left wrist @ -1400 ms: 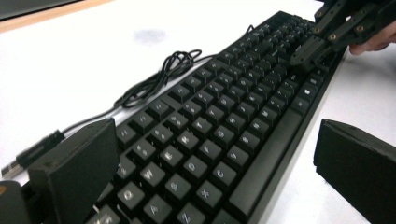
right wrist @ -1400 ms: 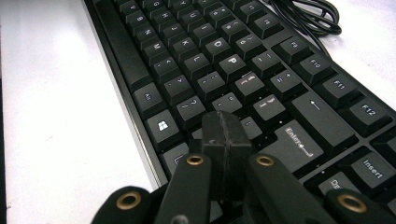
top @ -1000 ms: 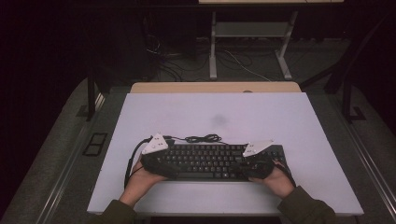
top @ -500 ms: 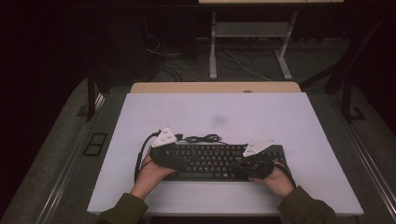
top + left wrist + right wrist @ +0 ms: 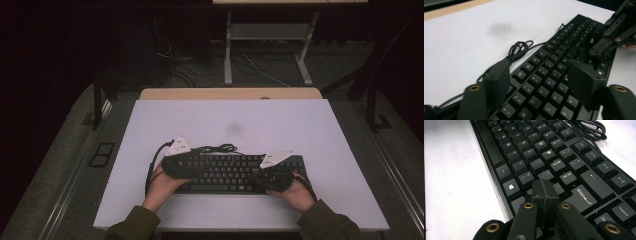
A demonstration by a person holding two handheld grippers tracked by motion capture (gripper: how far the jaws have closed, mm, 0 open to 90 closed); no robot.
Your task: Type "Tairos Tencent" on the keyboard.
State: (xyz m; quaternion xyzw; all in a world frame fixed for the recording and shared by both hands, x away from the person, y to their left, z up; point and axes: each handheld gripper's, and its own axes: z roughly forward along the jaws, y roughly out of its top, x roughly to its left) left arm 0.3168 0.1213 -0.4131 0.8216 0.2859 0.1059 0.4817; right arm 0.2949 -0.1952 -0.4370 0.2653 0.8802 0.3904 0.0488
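A black keyboard (image 5: 230, 172) lies across the near half of the white table (image 5: 225, 120), its cable coiled (image 5: 220, 148) behind it. My left gripper (image 5: 182, 165) hovers over the keyboard's left end. In the left gripper view its jaws (image 5: 540, 80) stand apart above the letter keys (image 5: 541, 90) and have just been closing, with nothing gripped between them. My right gripper (image 5: 267, 176) is at the keyboard's right end. Its pads (image 5: 545, 195) are pressed together, tips down at the keys beside Enter (image 5: 582, 196). The right gripper (image 5: 614, 35) also shows far off in the left gripper view.
The coiled cable (image 5: 520, 48) lies on the table just behind the keys. A faint grey smudge (image 5: 234, 128) marks the tabletop. A wooden strip (image 5: 230, 93) edges the far side, with a metal stand (image 5: 265, 45) and cables on the floor beyond.
My left gripper has shifted a little right, onto the keyboard's left end, and its jaws stand narrower. The right hand and the keyboard have stayed put.
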